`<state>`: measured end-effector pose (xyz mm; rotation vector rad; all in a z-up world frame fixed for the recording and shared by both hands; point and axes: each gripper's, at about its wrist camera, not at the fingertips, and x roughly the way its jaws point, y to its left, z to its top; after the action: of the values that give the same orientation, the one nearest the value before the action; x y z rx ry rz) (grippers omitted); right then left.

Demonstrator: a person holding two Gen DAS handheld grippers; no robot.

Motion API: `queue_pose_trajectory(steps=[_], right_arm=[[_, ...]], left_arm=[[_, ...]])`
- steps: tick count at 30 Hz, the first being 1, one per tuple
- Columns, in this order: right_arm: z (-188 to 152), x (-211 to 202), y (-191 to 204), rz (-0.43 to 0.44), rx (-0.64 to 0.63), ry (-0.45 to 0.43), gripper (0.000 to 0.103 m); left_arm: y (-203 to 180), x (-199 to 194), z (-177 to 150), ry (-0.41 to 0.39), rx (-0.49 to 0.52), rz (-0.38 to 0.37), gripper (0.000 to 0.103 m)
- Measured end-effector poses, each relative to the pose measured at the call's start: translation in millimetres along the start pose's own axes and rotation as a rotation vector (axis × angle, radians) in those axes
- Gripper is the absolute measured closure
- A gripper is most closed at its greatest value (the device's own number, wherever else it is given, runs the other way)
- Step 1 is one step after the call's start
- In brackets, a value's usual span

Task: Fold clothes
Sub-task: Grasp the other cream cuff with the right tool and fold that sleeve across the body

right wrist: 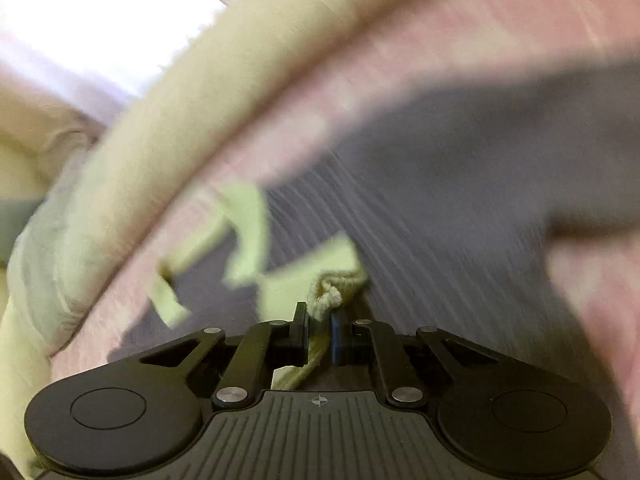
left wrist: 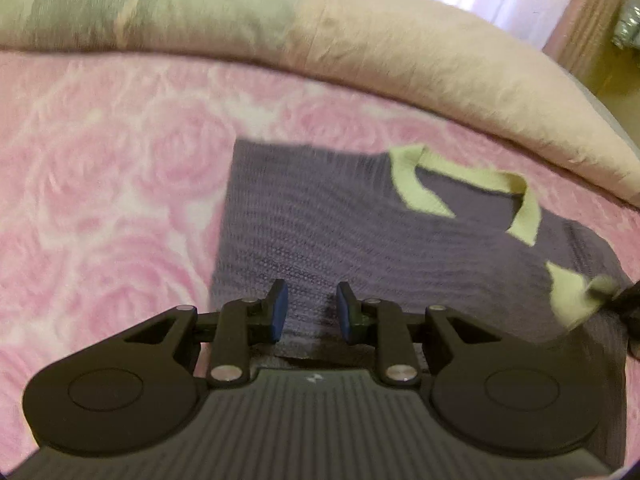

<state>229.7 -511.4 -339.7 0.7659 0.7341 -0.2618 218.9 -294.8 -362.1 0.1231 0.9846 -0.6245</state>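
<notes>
Black linkages and blue pads are seen nearest in both wrist views. The right gripper [right wrist: 319, 330] is closed tight on a bunched fold of the pale yellow-green trim [right wrist: 332, 298], which is pinched between its pads and puckers just past the fingertips. The left gripper [left wrist: 312, 312] is held part-way open above the near edge of the grey-purple knitted top [left wrist: 304, 216]; grey knit is seen in the gap between its pads, but no pressing on the cloth can be made out, and whether anything is gripped cannot be told. In the left wrist view the right gripper's dark tips are glimpsed at the right edge, at a piece of the same trim. The top is spread flat on a pink rose-patterned bedspread [left wrist: 100, 168], its trimmed neckline and straps lying toward the far right side. Beyond the top a cream quilt [left wrist: 400, 52] is rolled along the bed's far edge. The right wrist view is heavily blurred.
</notes>
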Motion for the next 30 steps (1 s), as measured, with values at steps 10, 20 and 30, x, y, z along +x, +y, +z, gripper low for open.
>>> queue_pose_trajectory(steps=[10, 20, 30], right_arm=[[-12.0, 8.1, -31.8, -0.14, 0.069, 0.012, 0.075], [-6.1, -27.4, -65.0, -0.089, 0.093, 0.025, 0.065], [-8.3, -150.5, -239.4, -0.232, 0.611, -0.278, 0.065]], left_arm=[[-22.2, -0.4, -4.0, -0.019, 0.153, 0.019, 0.082], [-41.3, -7.8, -6.9, 0.031, 0.196, 0.078, 0.083], [-40.0, -51.6, -3.6, 0.057, -0.169, -0.097, 0.079]])
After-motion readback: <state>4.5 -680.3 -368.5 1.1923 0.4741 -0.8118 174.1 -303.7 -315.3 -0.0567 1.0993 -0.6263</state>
